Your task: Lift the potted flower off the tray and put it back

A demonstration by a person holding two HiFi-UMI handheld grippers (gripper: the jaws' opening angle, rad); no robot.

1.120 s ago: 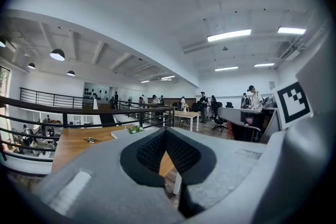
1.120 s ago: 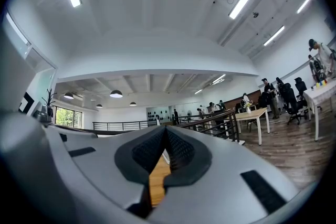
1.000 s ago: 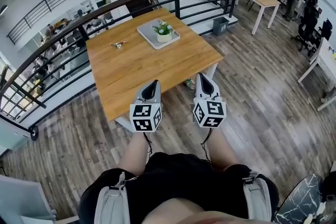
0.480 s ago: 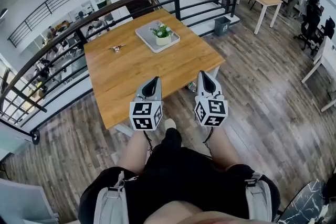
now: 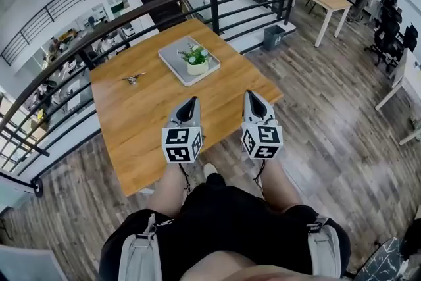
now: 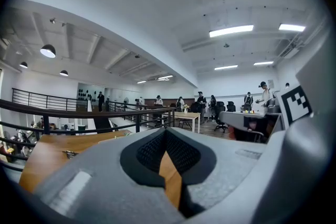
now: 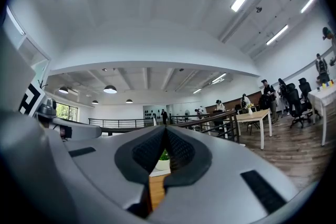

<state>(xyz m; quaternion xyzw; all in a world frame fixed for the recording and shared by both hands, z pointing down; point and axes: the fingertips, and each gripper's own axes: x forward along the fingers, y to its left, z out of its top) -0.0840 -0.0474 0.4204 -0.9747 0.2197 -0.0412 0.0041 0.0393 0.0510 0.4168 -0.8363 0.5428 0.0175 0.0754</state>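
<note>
Small metal thing: it is lying on the wooden table at about 10 o'clock from the grippers, well apart from the tray; too small to tell what it is.
Tray: the grey tray is sitting flat on the far half of the table, near the railing.
Potted flower: the potted flower is standing upright on the tray, toward the tray's right part, with its white pot resting on the tray floor. Nothing is touching it.
Left gripper: the left gripper is hanging over the near edge of the table and pointing level toward 12 o'clock, with the flower almost straight ahead and well apart from it. Its jaws are pressing tip to tip with nothing between them; only the table top is showing through the gap below the tips.
Right gripper: the right gripper is hanging just beside the left one and pointing roughly level, with the flower at about 11 o'clock. Its jaws are also lying fully together and holding nothing; its own view is showing the pot far off beyond the tips.
Done: by the look of it nothing is done yet, since the pot is sitting on the tray untouched.
Left: everything is remaining, namely reaching across the table, opening a claw, gripping the pot, lifting it clear of the tray and setting it back down.
</note>
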